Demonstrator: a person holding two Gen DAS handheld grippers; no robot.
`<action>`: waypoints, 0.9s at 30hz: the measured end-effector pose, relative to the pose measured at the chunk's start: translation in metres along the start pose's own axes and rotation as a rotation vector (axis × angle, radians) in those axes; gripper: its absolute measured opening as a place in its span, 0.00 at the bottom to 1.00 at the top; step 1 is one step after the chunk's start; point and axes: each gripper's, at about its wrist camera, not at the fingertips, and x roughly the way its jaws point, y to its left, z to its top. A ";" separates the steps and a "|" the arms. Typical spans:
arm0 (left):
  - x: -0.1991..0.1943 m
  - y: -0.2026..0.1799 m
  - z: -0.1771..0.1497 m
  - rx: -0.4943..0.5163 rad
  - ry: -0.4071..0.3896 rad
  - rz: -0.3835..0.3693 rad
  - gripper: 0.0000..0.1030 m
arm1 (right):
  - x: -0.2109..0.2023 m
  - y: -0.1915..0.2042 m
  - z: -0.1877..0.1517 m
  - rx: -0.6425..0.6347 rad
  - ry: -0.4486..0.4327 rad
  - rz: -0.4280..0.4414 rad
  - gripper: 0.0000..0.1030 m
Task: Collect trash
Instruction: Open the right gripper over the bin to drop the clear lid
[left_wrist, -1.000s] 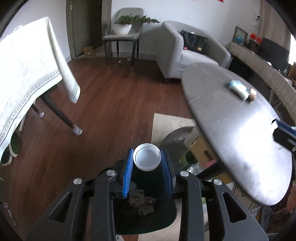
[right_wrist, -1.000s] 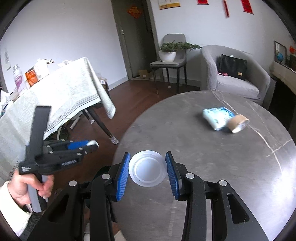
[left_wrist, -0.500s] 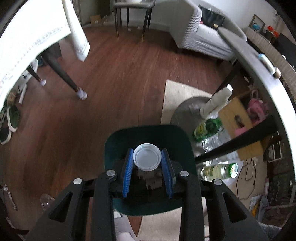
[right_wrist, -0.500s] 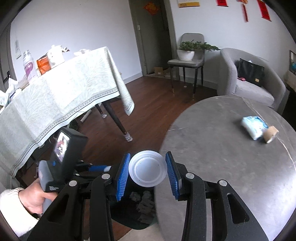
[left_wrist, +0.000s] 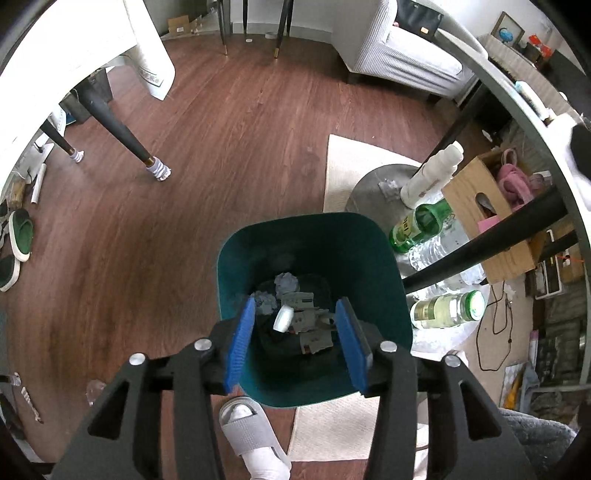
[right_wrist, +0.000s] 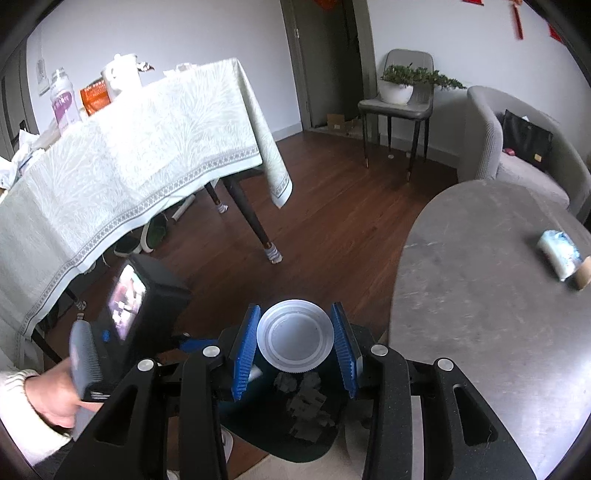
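Tumbling white cap (left_wrist: 283, 319), edge-down

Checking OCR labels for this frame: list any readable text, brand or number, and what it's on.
None reads fully.
Green bottle beside the teal bin: yellow label, letters too distorted to read.
Clear jar: label print too small.
White bottle: print blurred.
Orange packet and purple-labelled jar on the tablecloth: print blurred.
Red wall hangings: cropped, unreadable.
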 end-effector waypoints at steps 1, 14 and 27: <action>-0.002 0.000 0.000 0.001 -0.008 0.000 0.48 | 0.004 0.001 0.000 0.001 0.007 -0.001 0.39; -0.077 0.043 0.008 -0.106 -0.262 -0.004 0.45 | 0.054 0.029 -0.010 -0.030 0.115 0.020 0.39; -0.130 0.042 0.012 -0.114 -0.439 -0.027 0.35 | 0.110 0.045 -0.038 -0.081 0.283 -0.026 0.40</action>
